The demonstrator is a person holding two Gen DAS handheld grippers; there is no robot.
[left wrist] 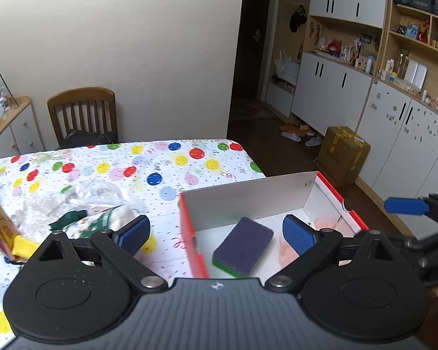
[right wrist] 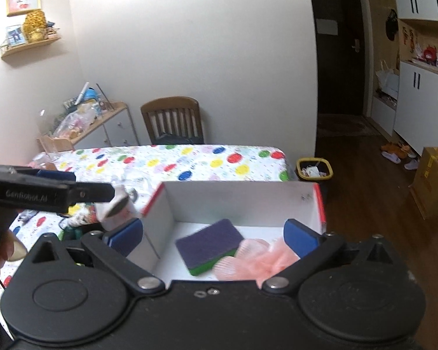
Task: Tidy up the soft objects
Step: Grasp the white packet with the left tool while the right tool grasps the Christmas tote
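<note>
Both grippers are hovering w/ jaws spread wide, nothing between them: left gripper (left wrist: 216,233), right gripper (right wrist: 213,237). Purple-green sponge (right wrist: 208,245) and pink mesh puff (right wrist: 260,258) are lying inside the white box (left wrist: 257,197). Remaining soft pile, incl. green-white cloth (left wrist: 99,218), is sitting left of the box, nearer the left gripper; box wall is standing between.

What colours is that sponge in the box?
The sponge is purple on top, green underneath; the right wrist view shows it best.
</note>
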